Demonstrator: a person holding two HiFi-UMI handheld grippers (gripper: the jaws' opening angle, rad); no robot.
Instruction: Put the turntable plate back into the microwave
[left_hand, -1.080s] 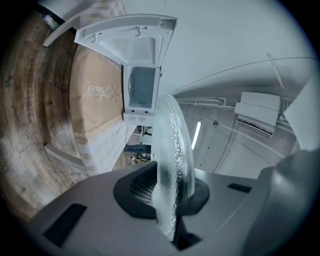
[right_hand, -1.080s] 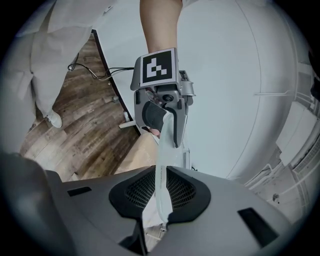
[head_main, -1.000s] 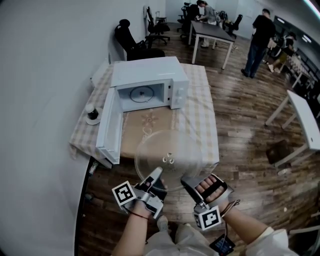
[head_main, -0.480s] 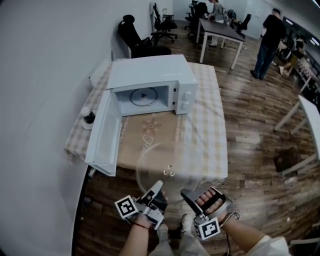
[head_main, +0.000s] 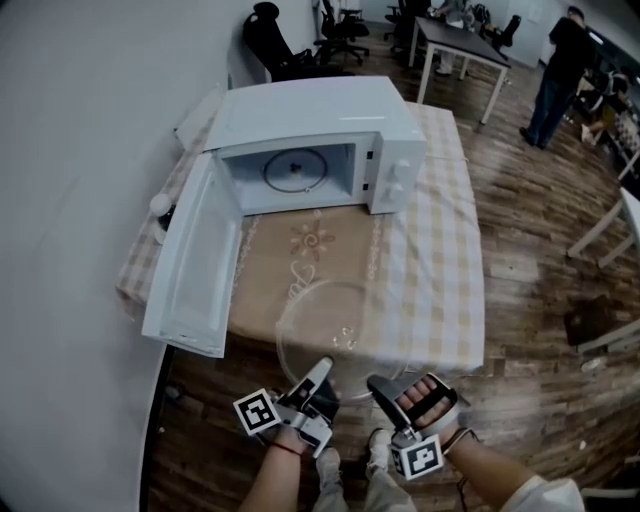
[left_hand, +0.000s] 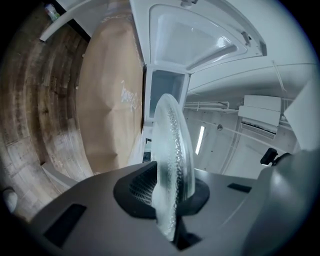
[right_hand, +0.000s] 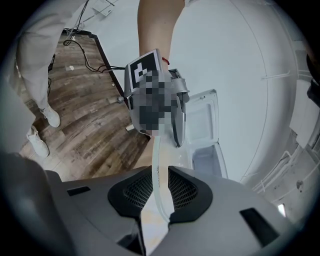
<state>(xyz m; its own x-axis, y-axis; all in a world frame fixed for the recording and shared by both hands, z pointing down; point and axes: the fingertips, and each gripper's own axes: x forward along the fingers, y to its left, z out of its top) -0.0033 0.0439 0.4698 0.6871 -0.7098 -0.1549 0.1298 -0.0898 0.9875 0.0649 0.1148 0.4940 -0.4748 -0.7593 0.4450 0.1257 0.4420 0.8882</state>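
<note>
Fingers (left_hand: 134, 189) of left gripper (head_main: 322, 370), right gripper (head_main: 379, 384) clamped on clear round glass turntable plate (head_main: 330, 318): level carry to white microwave (head_main: 300, 108).

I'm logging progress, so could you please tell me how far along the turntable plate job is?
Done: the microwave door is open, its roller ring bare. In hand: left gripper and right gripper are shut on the near rim of the glass turntable plate, over the front edge of the table. Left: carry it in and seat it on the ring.
</note>
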